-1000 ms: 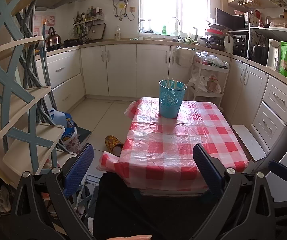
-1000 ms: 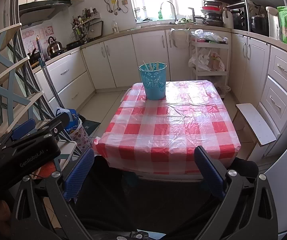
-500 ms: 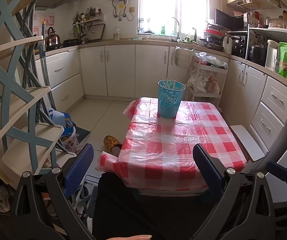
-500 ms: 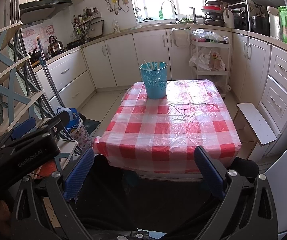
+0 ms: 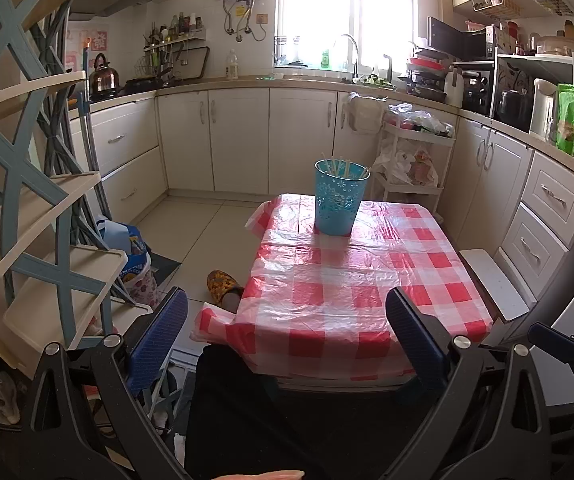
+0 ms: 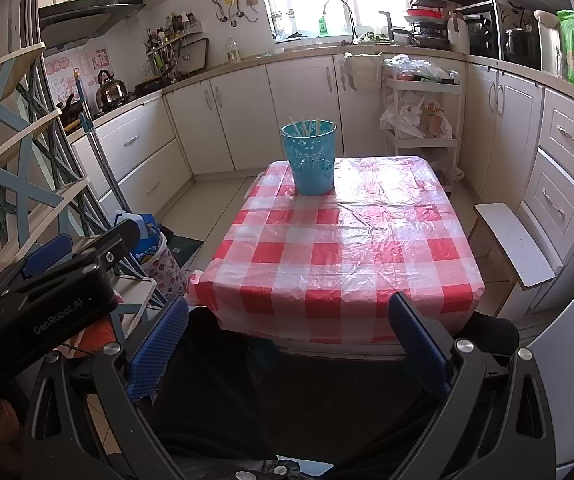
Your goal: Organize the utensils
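Note:
A blue perforated holder (image 5: 340,198) stands at the far end of the table with the red-and-white checked cloth (image 5: 351,280); several pale chopsticks (image 5: 343,167) stick up inside it. It also shows in the right wrist view (image 6: 311,157). My left gripper (image 5: 285,326) is open and empty, held back from the table's near edge. My right gripper (image 6: 287,330) is open and empty, also short of the near edge. The left gripper's body (image 6: 43,292) shows at the left of the right wrist view.
A blue-and-cream shelf rack (image 5: 27,184) stands close on the left. A white stool (image 6: 515,248) sits by the table's right side, next to drawers. A slipper (image 5: 223,284) and a bag (image 5: 137,268) lie on the floor at left. Cabinets line the back wall.
Both views have shifted slightly; the table and holder sit a little differently in frame. Both grippers stay open and empty.

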Tool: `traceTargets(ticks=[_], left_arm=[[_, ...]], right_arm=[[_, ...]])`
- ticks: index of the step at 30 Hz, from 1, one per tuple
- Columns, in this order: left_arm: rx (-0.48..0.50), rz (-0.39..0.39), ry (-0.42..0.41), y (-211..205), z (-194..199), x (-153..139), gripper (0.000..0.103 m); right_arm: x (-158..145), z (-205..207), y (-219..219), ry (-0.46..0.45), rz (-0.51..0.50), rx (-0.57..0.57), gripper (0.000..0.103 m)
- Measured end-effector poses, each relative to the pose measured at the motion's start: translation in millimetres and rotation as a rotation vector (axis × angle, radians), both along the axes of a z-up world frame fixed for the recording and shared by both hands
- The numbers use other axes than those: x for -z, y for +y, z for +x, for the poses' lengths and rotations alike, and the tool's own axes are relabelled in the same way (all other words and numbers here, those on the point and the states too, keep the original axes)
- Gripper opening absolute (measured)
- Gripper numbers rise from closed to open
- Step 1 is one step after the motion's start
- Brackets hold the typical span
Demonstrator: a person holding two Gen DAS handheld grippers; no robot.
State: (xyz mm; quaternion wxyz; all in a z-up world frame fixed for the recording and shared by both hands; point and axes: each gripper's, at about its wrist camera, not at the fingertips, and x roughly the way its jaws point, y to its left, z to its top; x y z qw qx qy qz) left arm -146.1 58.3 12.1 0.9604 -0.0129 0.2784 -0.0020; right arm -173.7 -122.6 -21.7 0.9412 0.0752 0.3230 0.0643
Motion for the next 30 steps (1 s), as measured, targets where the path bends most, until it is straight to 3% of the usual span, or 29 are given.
traceTargets(ticks=[21,26,30], left_arm=[[-0.001,0.002,0.001,1.3,0.5,-0.3,0.095],[0.031,-0.046,0.01,8.6,2.7,4.0,0.095],[0.026,-0.034,0.009,11.1,3.5,8.3,0.095]], right_arm=[[0.9,-0.8,0.4,0.004,0.0,-0.003,0.096],[7.9,-2.0,2.1,0.02,0.009,-0.008,0.096],[7.3,-5.6,2.0,0.012,0.002,0.002,0.096]])
